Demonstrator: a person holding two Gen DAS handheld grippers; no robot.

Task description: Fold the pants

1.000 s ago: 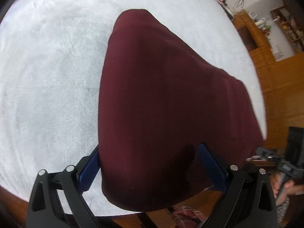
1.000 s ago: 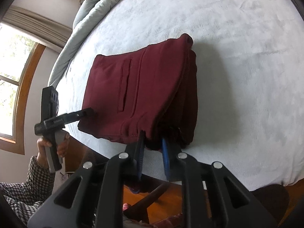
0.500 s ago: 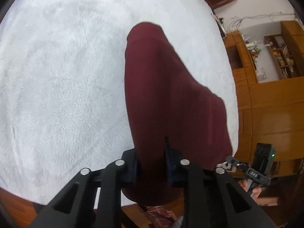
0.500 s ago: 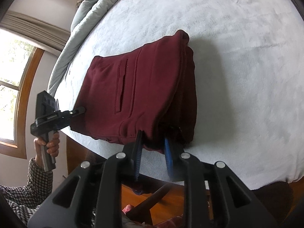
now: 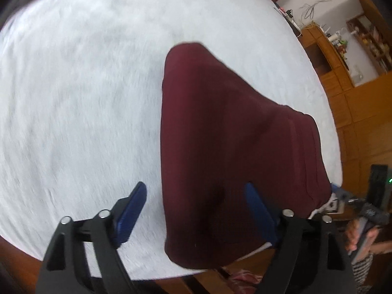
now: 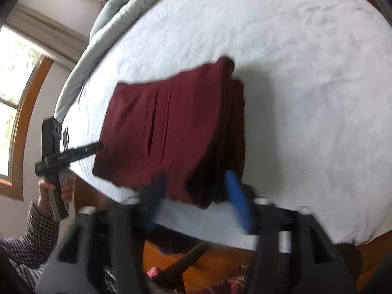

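The maroon pants point(image 5: 232, 152) lie folded into a compact stack near the front edge of the white bed point(image 5: 80, 98). In the right wrist view the pants point(image 6: 176, 127) show a slit pocket on top and stacked layers at their right side. My left gripper point(image 5: 196, 210) is open, its blue pads either side of the stack's near corner. My right gripper point(image 6: 196, 193) is open, its jaws wide apart around the near edge of the stack, blurred by motion. The left gripper also shows in the right wrist view point(image 6: 98, 146) at the stack's left edge.
A grey duvet point(image 6: 115, 17) is bunched at the far end of the bed. Wooden cabinets and shelves point(image 5: 355, 78) stand beyond the bed. A window point(image 6: 14, 112) is at the left. The wooden floor point(image 6: 220, 257) lies below the bed's front edge.
Both grippers were shut on the pants' near edge half a second ago; now both have opened and let go. The stack rests on the bed.
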